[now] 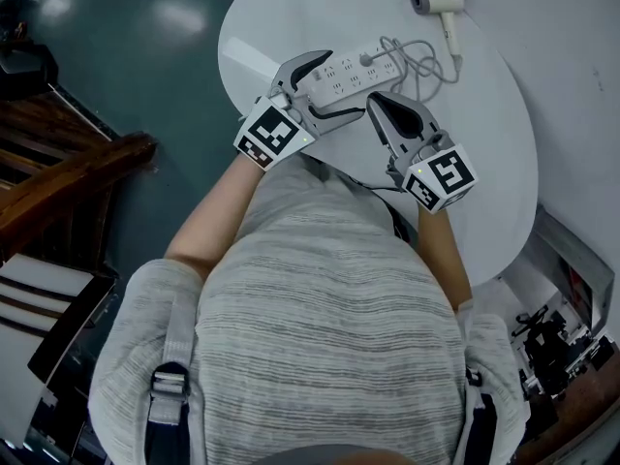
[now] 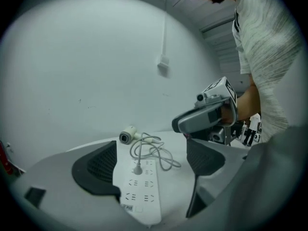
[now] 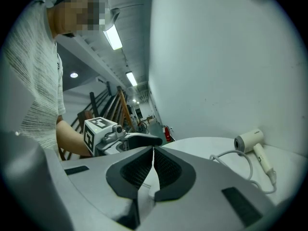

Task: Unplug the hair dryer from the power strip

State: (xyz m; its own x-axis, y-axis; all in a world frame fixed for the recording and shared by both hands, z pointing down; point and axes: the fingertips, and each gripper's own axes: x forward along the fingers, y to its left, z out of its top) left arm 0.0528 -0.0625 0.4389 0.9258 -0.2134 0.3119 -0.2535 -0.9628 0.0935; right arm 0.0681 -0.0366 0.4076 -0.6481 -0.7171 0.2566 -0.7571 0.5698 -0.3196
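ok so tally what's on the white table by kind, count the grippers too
hair dryer: 1
power strip: 1
plug and cord: 1, plugged into the strip
grippers: 2, left gripper open around the strip, right gripper shut and empty
total: 5

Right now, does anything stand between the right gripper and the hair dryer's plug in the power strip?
Nothing visible does. The shut right gripper sits beside the power strip, only bare table between it and the plug. The cable loops lie just beside that path. The open left gripper straddles the strip's left end.
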